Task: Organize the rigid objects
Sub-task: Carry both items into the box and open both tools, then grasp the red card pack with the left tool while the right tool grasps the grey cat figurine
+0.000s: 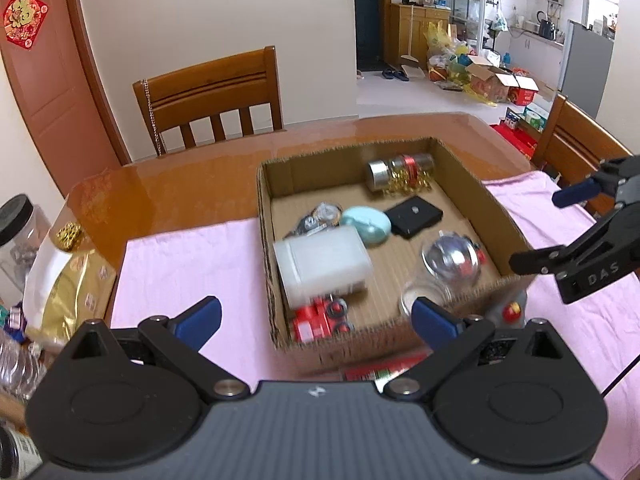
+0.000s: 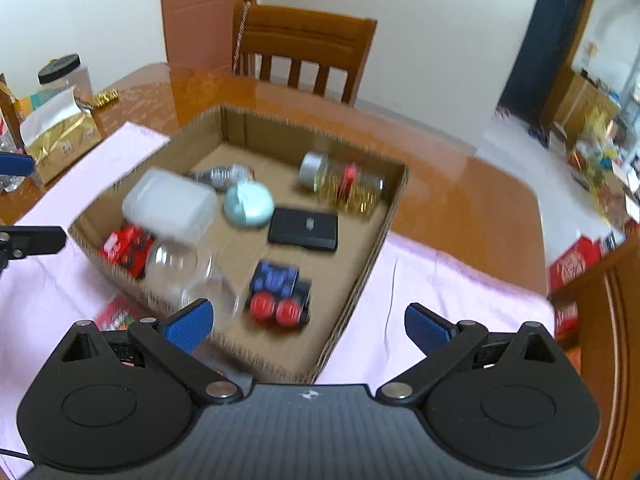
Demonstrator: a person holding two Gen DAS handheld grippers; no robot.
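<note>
Left wrist view: the left gripper (image 1: 316, 318) hangs over the near edge of the box (image 1: 472, 184), its blue fingers spread wide with nothing between them. The box sits on a pink cloth (image 1: 184, 264) on the table (image 1: 180, 184). Inside it lie a white tub (image 1: 324, 266) at the near left, a red toy (image 1: 318, 318) just in front of the tub, a mint case (image 1: 366, 226) and a black block (image 1: 414, 216) mid-box, and a jar (image 1: 400, 170) on its side in the far corner. A clear glass (image 1: 444, 276) lies tilted over the near wall. The right gripper (image 1: 552, 228) shows at the right edge, above the cloth, its fingers apart and empty.

Right wrist view: the right gripper (image 2: 306, 324) hovers over the box's near corner, fingers wide apart, holding nothing. The picture is blurred. The glass (image 2: 188, 272) lies by the near wall, touching the tub (image 2: 172, 204). The red toy (image 2: 128, 248) is beside it. A dark toy (image 2: 280, 292) with two red round parts, possibly wheels, sits near the front. The case (image 2: 248, 204), block (image 2: 304, 228) and jar (image 2: 344, 182) lie farther back.
</note>
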